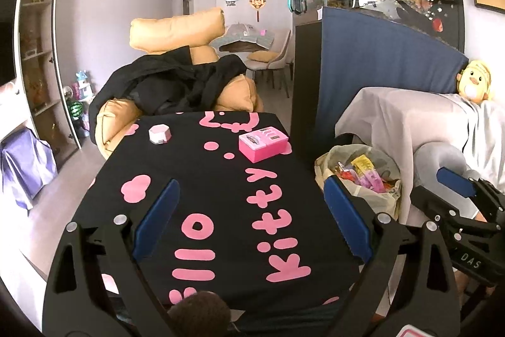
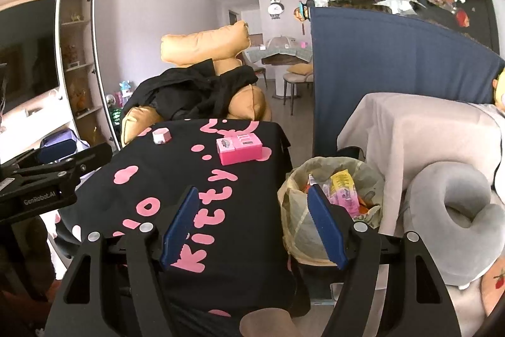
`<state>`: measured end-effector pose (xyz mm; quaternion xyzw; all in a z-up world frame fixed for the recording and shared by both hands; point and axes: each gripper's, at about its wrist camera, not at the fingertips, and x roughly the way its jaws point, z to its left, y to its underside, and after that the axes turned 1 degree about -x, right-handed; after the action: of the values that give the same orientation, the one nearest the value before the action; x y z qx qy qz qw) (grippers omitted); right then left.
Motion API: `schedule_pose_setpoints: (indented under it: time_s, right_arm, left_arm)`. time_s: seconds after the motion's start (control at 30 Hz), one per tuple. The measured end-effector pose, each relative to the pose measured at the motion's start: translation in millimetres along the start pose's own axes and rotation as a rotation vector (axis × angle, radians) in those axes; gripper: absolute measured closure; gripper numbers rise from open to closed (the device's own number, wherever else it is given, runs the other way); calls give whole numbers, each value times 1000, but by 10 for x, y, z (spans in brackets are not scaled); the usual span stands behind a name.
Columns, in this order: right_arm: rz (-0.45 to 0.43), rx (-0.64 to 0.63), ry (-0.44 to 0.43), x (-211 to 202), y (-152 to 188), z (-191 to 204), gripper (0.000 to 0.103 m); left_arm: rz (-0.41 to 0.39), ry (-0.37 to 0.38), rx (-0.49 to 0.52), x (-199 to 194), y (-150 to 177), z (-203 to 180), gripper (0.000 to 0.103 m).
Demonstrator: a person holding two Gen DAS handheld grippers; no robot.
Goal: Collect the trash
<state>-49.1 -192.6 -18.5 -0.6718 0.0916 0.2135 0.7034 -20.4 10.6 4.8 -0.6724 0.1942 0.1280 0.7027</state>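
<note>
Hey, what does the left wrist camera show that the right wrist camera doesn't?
Only the left wrist view shows the whole yellow duck plush on the draped seat. Only the right wrist view shows the grey neck pillow and a dark TV screen. Both share the black Hello Kitty tablecloth, pink box, small white and pink box, bagged trash bin full of wrappers, and both open, empty hand-held grippers: left, right.

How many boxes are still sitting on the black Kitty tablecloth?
2. A small whitish-pink box sits near the far left corner; a larger pink box sits toward the far right edge, nearer the trash bag. The nearest part of the tablecloth is hidden behind the grippers.
</note>
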Motion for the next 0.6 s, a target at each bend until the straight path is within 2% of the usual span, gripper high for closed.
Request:
schedule_pose_setpoints:
  time_s: [0.6]
  right_arm:
    - [-11, 11, -4, -27, -10, -21, 35]
  left_arm:
    - [2, -4, -1, -22, -29, 14, 15]
